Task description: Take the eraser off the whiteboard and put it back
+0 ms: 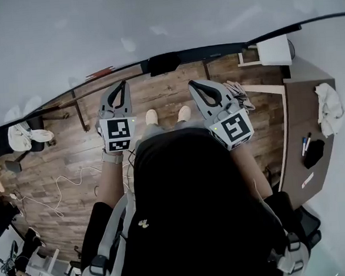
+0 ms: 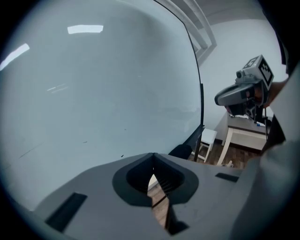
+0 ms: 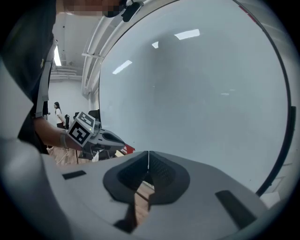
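On the left, the grey left gripper with a black-and-white marker cube [image 1: 121,87] is held out in front of the body. It is pointed a little downward toward the big, shiny white whiteboard [image 1: 152,18]. Its jaws are pressed together, and nothing is held between them. In the middle, the small black block eraser [image 1: 164,63] is seen sitting on the dark bottom edge of the whiteboard. It lies between the two grippers and a little past their tips, and it is touched by neither. On the right, the grey right gripper [image 1: 195,84] is held the same way, side by side with the other and also tipped a little down. Its jaws are closed too, with nothing in them. Since the eraser is on the board and both tongs are empty, it cannot be told whether the taking has yet to start or the putting back is done. If the eraser is yet to be taken, one pair of jaws must be opened wide, moved forward to it and closed gently on its sides.
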`<move>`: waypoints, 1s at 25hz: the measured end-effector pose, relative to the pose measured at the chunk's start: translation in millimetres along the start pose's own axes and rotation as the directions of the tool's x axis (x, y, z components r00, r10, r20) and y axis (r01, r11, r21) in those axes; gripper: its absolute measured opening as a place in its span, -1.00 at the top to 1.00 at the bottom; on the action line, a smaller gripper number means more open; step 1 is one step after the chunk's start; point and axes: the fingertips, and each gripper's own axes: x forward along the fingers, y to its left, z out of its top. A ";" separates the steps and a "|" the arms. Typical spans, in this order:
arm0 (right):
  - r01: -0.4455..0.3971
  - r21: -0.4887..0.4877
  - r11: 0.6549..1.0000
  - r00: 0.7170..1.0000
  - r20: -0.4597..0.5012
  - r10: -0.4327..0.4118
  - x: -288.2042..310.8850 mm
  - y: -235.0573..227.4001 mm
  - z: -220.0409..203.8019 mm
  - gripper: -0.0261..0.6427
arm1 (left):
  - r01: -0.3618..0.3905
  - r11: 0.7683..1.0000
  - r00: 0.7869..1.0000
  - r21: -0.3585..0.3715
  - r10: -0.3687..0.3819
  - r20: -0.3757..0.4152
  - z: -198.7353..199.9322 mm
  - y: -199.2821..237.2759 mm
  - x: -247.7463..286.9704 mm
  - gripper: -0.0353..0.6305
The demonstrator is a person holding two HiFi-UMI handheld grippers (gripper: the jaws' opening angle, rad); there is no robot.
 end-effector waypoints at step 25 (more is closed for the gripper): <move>-0.357 -0.128 0.925 0.929 0.054 0.366 67.5 74.2 57.0 0.88 | -0.179 0.940 0.970 -0.292 0.218 0.108 17.8 41.6 -109.9 0.87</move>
